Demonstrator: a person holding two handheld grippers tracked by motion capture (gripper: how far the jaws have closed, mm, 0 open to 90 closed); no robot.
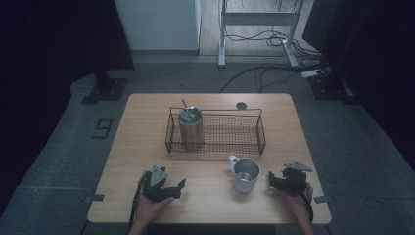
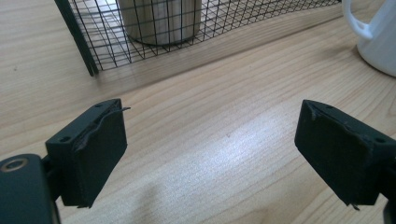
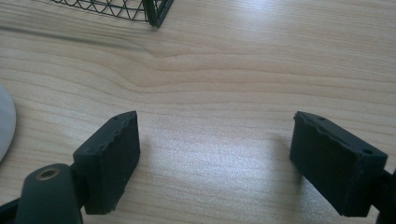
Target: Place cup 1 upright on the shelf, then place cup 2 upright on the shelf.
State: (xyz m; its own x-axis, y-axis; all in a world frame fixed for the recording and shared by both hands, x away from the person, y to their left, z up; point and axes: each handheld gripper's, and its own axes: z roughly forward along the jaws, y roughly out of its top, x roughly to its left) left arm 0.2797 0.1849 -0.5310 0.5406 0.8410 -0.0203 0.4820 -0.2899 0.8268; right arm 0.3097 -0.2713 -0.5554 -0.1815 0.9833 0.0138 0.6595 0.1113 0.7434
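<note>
The mug [image 1: 244, 174] sits lower middle of the high view, on the table [image 1: 142, 127] just below the wire basket [image 1: 215, 111] holding the steel tumbler [image 1: 190, 128]. The right gripper [image 1: 272, 179] is just beside it and the left gripper [image 1: 179, 188] is further off. Both have jaws spread wide with nothing between them. Looks like pre-grab to me. Next, the right one needs to line up on the mug's wall.

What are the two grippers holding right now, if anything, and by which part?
Nothing is held. The left gripper and the right gripper both have open jaws with bare table between them; the mug stands untouched between the two.
</note>
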